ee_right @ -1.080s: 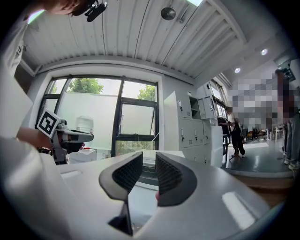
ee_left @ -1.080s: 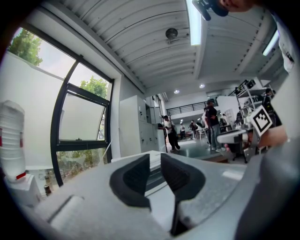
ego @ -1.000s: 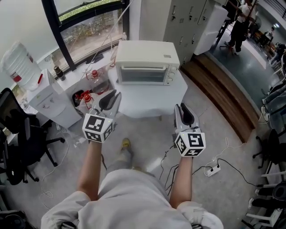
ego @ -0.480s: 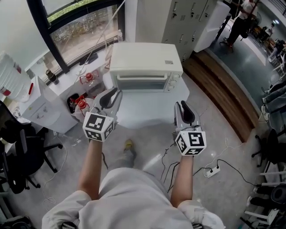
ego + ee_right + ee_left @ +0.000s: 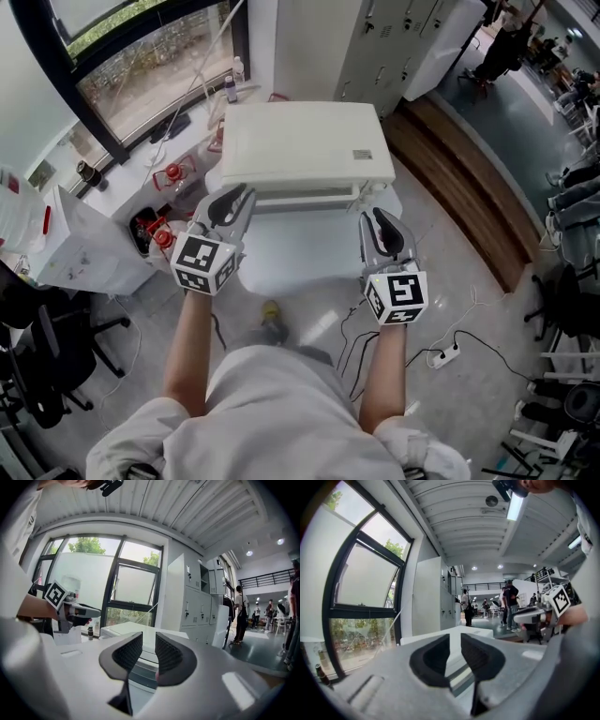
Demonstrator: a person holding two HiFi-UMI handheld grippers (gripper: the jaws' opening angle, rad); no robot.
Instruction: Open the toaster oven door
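A cream toaster oven [image 5: 300,150] stands on a small white table [image 5: 300,253]. From the head view I see mostly its top, and its front shows only as a thin strip [image 5: 305,198]. My left gripper [image 5: 240,201] hovers at the oven's front left corner, open with a narrow empty gap. My right gripper [image 5: 377,225] hovers off the front right corner, also open and empty. In the left gripper view the oven [image 5: 480,632] lies just beyond the left gripper [image 5: 454,656]. In the right gripper view the oven [image 5: 122,630] lies beyond the right gripper [image 5: 149,651]. Neither gripper touches the oven.
A large window with a sill holding bottles [image 5: 231,86] is at back left. Red-capped jugs [image 5: 169,174] and a white cabinet [image 5: 89,258] stand left of the table. Grey lockers [image 5: 375,37] rise behind. An office chair [image 5: 37,356] is at left, and a power strip with cables [image 5: 450,354] lies at right.
Both grippers and the head have moved forward toward the oven. It now sits closer and is seen more from above, with its front nearly hidden. The jaw gaps look unchanged.
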